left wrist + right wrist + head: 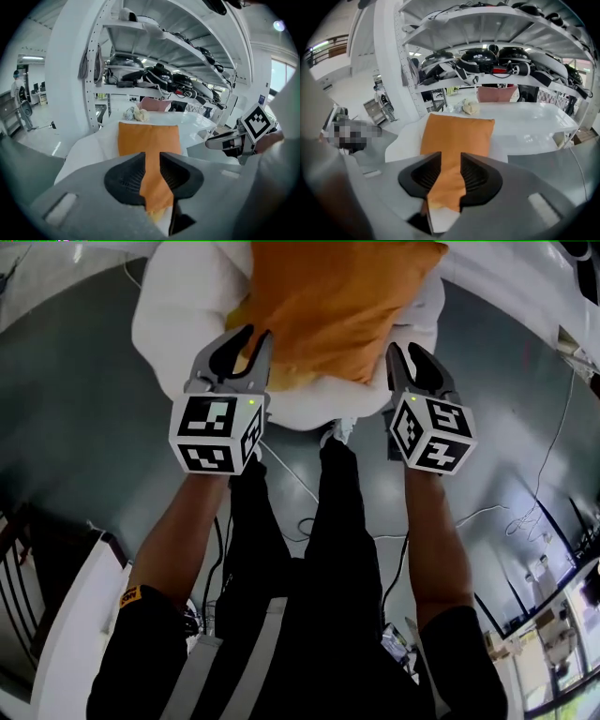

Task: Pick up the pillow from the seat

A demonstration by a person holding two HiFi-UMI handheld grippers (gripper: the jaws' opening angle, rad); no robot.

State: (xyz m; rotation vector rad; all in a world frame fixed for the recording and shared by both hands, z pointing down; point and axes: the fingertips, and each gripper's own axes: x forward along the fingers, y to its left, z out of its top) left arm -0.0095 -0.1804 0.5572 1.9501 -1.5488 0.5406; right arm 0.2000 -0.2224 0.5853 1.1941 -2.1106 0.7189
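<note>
An orange pillow (337,306) lies on a white padded seat (178,315) in front of me. My left gripper (255,336) hangs at the pillow's near left corner, jaws apart. My right gripper (403,349) hangs beside its near right corner, jaws also apart. In the left gripper view the pillow (149,138) shows through the gap of the left gripper (152,161), its near end reaching down between the jaws. In the right gripper view the pillow (457,133) lies the same way in the gap of the right gripper (451,161). No pad visibly presses on the fabric.
Behind the seat stands a white table (534,122) with a pink cushion (497,93) and a crumpled cloth (469,107). White shelves with dark helmets (480,58) rise above it. Cables (291,474) run over the grey floor by my legs. A person (18,89) stands far left.
</note>
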